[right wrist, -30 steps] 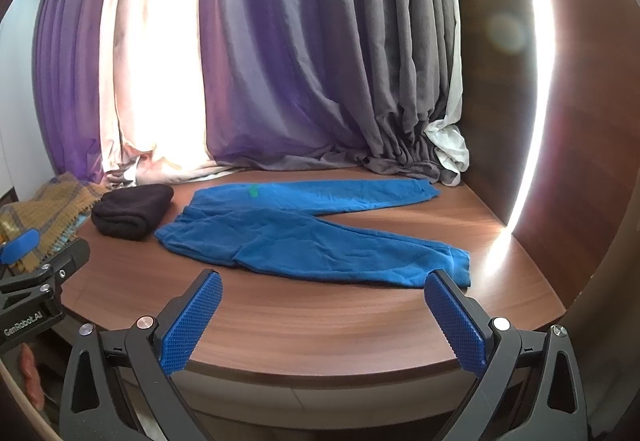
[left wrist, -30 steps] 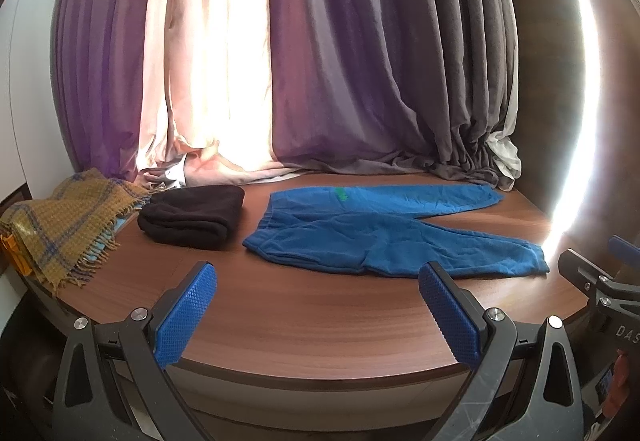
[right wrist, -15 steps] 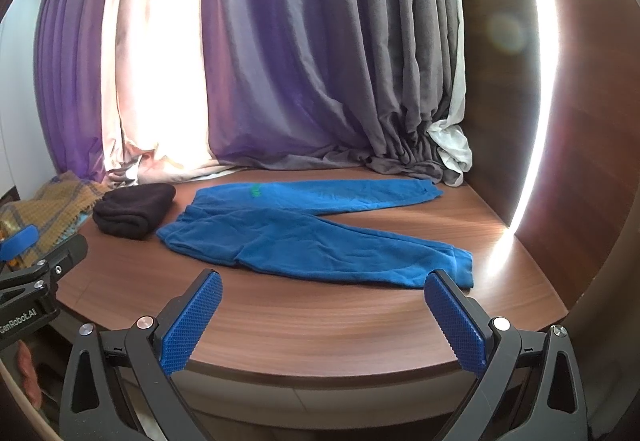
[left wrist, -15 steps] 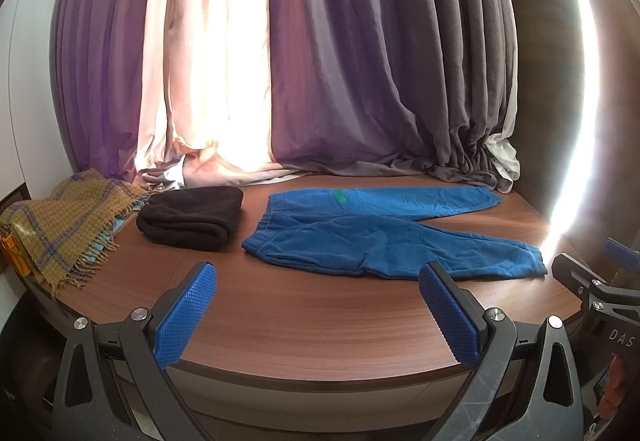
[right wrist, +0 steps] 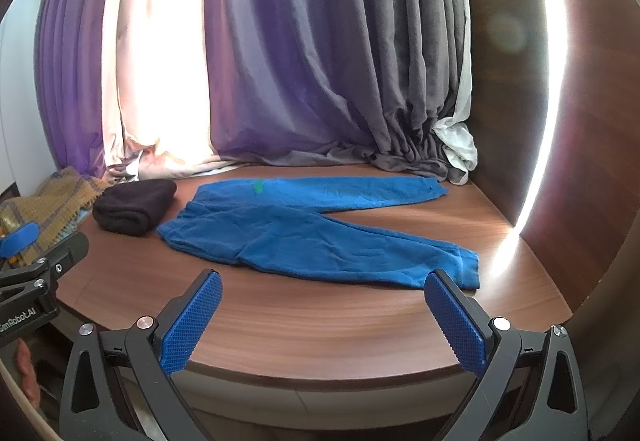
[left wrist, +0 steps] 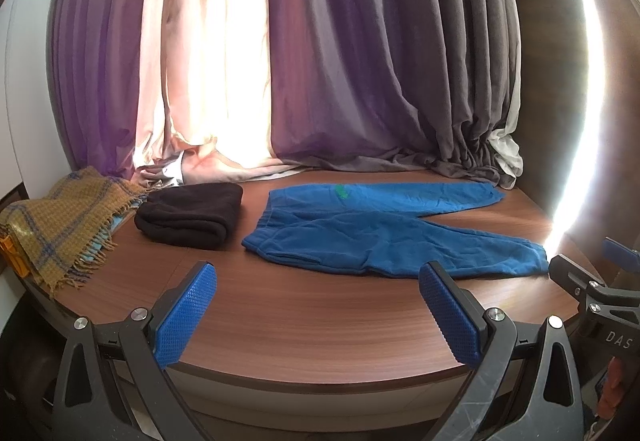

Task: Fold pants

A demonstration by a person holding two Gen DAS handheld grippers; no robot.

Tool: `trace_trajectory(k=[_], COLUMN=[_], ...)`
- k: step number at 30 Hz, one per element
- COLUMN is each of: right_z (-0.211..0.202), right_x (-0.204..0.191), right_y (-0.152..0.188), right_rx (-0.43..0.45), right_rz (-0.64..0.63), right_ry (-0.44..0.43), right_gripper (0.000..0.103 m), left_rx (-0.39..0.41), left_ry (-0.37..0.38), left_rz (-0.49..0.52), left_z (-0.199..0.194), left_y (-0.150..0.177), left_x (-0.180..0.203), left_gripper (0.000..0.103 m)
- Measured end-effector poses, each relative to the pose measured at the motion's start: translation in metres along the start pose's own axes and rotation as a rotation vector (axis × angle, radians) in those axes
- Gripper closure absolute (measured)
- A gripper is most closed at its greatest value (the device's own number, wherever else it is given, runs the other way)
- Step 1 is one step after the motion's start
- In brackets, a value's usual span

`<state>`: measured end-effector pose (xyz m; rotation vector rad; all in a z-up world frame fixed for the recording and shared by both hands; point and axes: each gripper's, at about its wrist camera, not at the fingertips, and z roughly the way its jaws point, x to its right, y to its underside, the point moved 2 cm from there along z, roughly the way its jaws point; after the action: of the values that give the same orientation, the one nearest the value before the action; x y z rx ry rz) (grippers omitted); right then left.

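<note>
Both grippers, left (left wrist: 318, 311) and right (right wrist: 322, 315), gape wide and empty; pants (right wrist: 304, 229) lie seemingly unfolded, all folding left.

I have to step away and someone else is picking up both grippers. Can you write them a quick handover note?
Left gripper: open, empty, short of the table's near edge.
Right gripper: open, empty, same standoff.
Blue pants lie flat and unfolded, waistband toward the folded black garment, legs splayed right.
Done: nothing yet.
Left: every fold.
</note>
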<state>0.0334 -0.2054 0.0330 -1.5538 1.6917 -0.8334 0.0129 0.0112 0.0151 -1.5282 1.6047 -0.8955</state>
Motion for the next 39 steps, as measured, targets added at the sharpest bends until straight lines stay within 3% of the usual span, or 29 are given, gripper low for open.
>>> trace_trajectory(k=[11,22,39], right_z=[0.031,0.095,0.182], right_x=[-0.011,-0.045,-0.097], right_y=[-0.004,-0.016,-0.009], right_rx=[-0.037,-0.109,-0.249], right_rz=[0.002,-0.006,0.027], right_ry=[0.011,0.022,0.106], right_gripper=[0.001,0.001,0.001], left_rx=[-0.067,-0.087,-0.181], left_ry=[0.022,0.048,0.175], left_rz=[0.005,0.051,0.148], left_z=[0.045,0.109,0.214], left_y=[-0.004,-0.016,-0.005], left_x=[-0.017,-0.051,-0.091], left_gripper=[0.0,0.0,0.0])
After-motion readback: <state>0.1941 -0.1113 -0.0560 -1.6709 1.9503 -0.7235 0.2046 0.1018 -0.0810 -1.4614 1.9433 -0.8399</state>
